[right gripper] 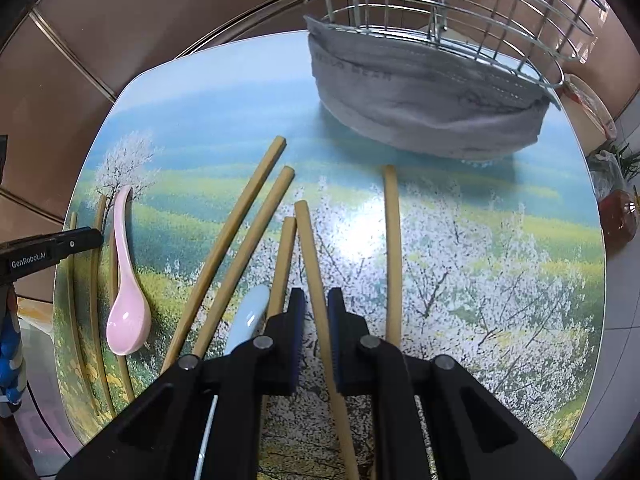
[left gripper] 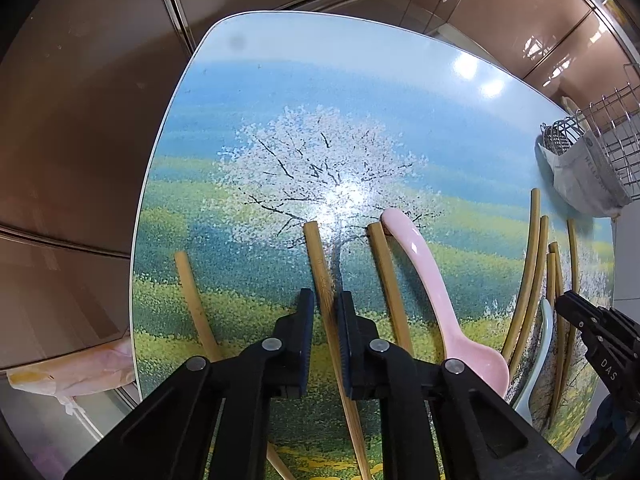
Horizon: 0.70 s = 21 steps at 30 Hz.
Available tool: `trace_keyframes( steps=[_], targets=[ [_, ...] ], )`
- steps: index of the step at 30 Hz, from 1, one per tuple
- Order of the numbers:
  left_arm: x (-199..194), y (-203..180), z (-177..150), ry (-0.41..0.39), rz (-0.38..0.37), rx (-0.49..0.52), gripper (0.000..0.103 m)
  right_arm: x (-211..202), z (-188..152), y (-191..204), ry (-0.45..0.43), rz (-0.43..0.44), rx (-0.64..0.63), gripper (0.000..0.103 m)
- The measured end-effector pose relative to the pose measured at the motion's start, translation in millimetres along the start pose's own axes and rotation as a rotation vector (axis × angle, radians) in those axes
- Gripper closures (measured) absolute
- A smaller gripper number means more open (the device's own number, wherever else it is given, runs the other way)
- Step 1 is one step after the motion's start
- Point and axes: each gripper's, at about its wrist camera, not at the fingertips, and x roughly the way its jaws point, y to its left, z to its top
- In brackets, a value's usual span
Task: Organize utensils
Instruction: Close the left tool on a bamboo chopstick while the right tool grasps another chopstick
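Note:
Several bamboo chopsticks lie on a table (left gripper: 360,92) printed with a blossoming tree. My left gripper (left gripper: 325,300) straddles one chopstick (left gripper: 320,264), its jaws a narrow gap apart, not clamped. A pink ceramic spoon (left gripper: 432,288) lies just to its right, also in the right wrist view (right gripper: 126,280). My right gripper (right gripper: 317,298) straddles another chopstick (right gripper: 310,248) the same way. A pale blue spoon (right gripper: 250,316) lies by its left finger. A wire utensil basket (right gripper: 460,12) stands at the table's far side.
A grey face mask (right gripper: 420,96) lies under the wire basket's front. Brown tiled floor (left gripper: 80,160) surrounds the table. Bags (right gripper: 618,208) sit beyond the right edge. A crumpled pink bag (left gripper: 80,372) lies below the left edge.

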Motion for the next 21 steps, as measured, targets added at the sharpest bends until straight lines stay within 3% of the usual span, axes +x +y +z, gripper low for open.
trace_keyframes(
  steps=[14,21],
  targets=[
    [-1,-12,3,-0.02,0.017,-0.014,0.095,-2,-3,-7,-0.018,0.0,-0.015,0.096],
    [-6,-9,-7,-0.076,0.02,-0.041,0.097,-19,-21,-14,-0.096,0.047,-0.025,0.097]
  ],
)
